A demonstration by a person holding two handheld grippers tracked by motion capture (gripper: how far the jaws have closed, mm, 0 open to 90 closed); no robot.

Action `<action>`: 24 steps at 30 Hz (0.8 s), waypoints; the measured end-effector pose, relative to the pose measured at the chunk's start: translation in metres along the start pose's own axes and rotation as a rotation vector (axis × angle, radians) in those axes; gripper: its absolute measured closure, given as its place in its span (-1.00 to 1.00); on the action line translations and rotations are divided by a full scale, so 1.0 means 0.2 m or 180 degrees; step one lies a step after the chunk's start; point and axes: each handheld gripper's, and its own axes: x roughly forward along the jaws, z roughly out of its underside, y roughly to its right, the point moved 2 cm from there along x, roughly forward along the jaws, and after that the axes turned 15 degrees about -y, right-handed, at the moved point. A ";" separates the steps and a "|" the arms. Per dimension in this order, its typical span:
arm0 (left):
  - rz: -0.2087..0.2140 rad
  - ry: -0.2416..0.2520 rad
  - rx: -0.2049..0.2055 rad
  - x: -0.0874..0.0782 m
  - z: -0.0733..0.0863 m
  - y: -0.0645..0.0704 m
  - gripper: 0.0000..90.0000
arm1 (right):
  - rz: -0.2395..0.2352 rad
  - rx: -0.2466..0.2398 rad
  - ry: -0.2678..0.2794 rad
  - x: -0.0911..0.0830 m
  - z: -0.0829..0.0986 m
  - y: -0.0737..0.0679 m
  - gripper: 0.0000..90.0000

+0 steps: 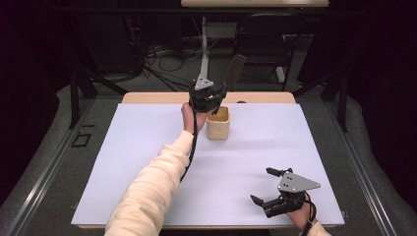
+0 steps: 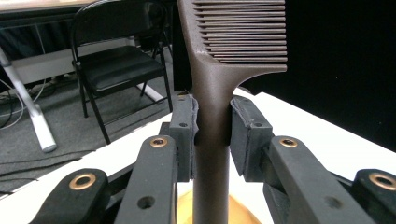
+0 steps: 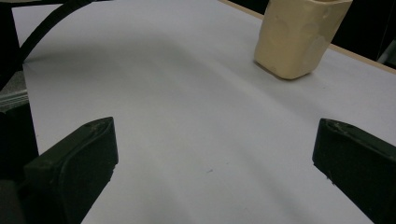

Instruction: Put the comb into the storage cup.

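A dark brown comb (image 2: 212,74) stands upright with its teeth at the top, and my left gripper (image 2: 212,128) is shut on its handle. In the high view that left gripper (image 1: 209,96) hovers just over a cream square cup (image 1: 218,123) at the back of the table, the comb (image 1: 234,71) slanting up and to the right. The comb's lower end points down into the cup's mouth (image 2: 210,212). My right gripper (image 1: 263,186) rests open near the front right corner with nothing between its jaws. Its own view has the cup (image 3: 299,35) far ahead.
A white sheet (image 1: 147,162) covers the wooden table (image 1: 147,97). Beyond the table's far edge stand a black folding chair (image 2: 119,65), a white stand leg (image 1: 203,54) and loose cables (image 1: 162,61) on the floor. The person's sleeve (image 1: 147,191) crosses the sheet's left middle.
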 end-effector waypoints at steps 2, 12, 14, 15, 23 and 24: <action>0.0008 -0.0001 -0.0008 0.00 0.01 0.00 0.60 | -0.0001 0.0001 0.0000 0.00 0.00 0.00 -1.00; 0.0033 -0.0039 -0.0006 0.02 0.03 -0.02 0.60 | -0.0005 -0.0002 -0.0001 0.00 0.00 0.00 -1.00; 0.0041 -0.0043 0.0011 0.02 0.03 -0.02 0.60 | -0.0004 -0.0006 0.0002 0.00 0.00 0.00 -1.00; 0.0045 -0.0056 0.0028 0.02 0.03 -0.02 0.60 | -0.0003 -0.0004 0.0000 0.00 0.00 0.00 -1.00; 0.0054 -0.0093 0.0034 0.04 0.05 -0.03 0.60 | -0.0003 0.0001 0.0004 0.00 0.00 0.00 -1.00; 0.0057 -0.0098 0.0040 0.04 0.05 -0.03 0.60 | -0.0004 0.0001 0.0002 0.00 0.00 0.00 -1.00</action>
